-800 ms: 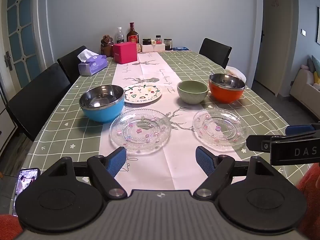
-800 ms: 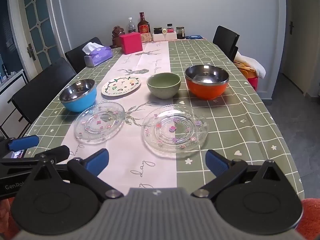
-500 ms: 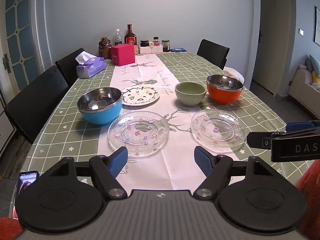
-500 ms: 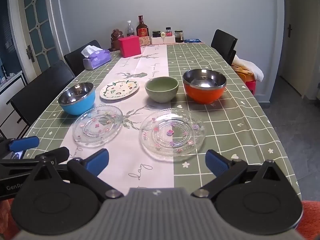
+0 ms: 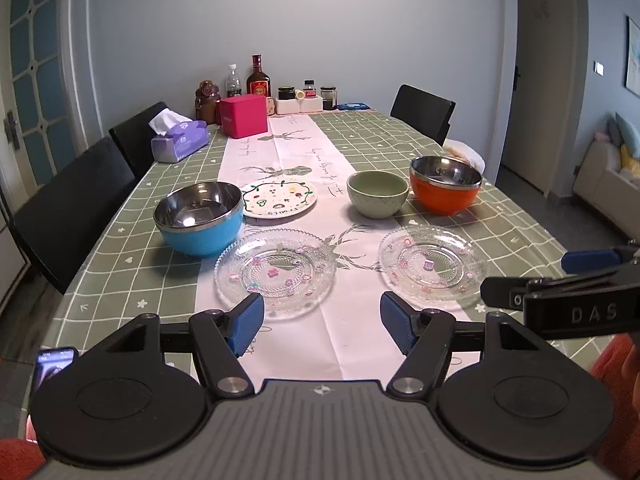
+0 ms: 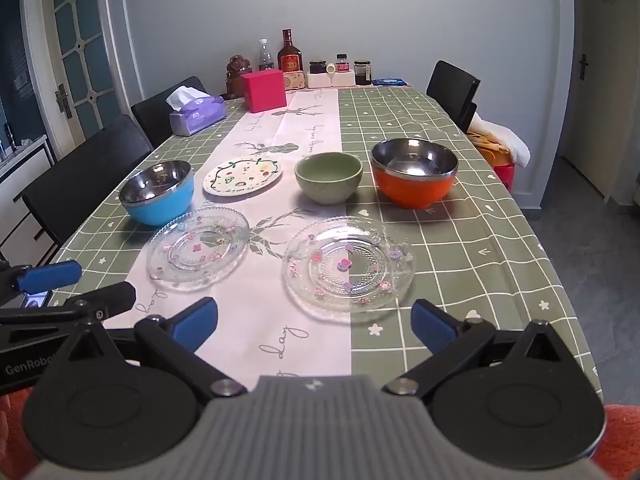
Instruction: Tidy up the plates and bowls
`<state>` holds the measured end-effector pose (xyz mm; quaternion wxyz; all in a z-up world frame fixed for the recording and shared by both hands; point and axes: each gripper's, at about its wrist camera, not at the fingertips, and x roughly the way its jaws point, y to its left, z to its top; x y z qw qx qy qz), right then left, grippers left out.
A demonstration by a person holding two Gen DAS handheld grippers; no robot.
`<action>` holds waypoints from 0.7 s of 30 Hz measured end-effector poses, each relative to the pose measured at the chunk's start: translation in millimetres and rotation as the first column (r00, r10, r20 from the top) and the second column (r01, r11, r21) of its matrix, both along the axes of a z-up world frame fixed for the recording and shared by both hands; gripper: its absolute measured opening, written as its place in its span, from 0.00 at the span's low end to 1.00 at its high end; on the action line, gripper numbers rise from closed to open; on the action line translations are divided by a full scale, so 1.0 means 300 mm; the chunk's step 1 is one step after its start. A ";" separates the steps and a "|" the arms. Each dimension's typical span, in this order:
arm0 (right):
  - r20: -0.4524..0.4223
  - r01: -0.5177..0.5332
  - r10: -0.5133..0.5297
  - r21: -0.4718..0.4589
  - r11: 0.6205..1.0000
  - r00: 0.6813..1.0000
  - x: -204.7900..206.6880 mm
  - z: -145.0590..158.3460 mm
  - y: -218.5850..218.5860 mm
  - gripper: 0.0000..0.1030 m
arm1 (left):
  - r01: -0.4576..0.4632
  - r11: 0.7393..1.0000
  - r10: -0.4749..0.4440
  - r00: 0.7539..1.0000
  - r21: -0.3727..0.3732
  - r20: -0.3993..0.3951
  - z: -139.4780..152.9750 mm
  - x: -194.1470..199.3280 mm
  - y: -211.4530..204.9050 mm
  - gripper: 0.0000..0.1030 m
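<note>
Two clear glass plates lie near the table's front: the left glass plate [image 5: 275, 270] [image 6: 198, 253] and the right glass plate [image 5: 433, 262] [image 6: 348, 269]. Behind them stand a blue steel-lined bowl [image 5: 199, 218] [image 6: 157, 191], a painted white plate [image 5: 279, 197] [image 6: 242, 176], a green bowl [image 5: 377, 193] [image 6: 328, 177] and an orange steel-lined bowl [image 5: 445, 184] [image 6: 414, 172]. My left gripper [image 5: 322, 328] hangs open just short of the left glass plate, holding nothing. My right gripper [image 6: 314, 326] hangs open in front of the right glass plate, also holding nothing.
A pink box [image 5: 243, 115], a purple tissue box [image 5: 180, 141], bottles and jars [image 5: 259, 80] crowd the table's far end. Black chairs [image 5: 72, 208] line the left side and one chair [image 5: 423, 111] stands far right. A phone [image 5: 52, 366] lies at the front left corner.
Both grippers have pulled back and risen slightly, so the plates and bowls sit a little farther away in both views. Both stay open; nothing on the table moved.
</note>
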<state>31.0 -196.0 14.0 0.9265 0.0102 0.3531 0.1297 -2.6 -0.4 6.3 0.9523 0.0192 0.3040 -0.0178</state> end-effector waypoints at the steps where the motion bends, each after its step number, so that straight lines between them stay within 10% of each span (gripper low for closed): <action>1: 0.001 -0.001 0.001 -0.003 1.000 1.000 -0.001 0.000 0.002 0.98 | -0.001 1.000 0.001 1.000 0.000 0.001 0.001 0.000 0.000 0.77; 21: 0.003 -0.011 0.011 -0.008 1.000 1.000 0.001 -0.003 0.014 0.98 | -0.007 1.000 0.007 1.000 -0.016 -0.014 0.002 -0.001 0.000 0.74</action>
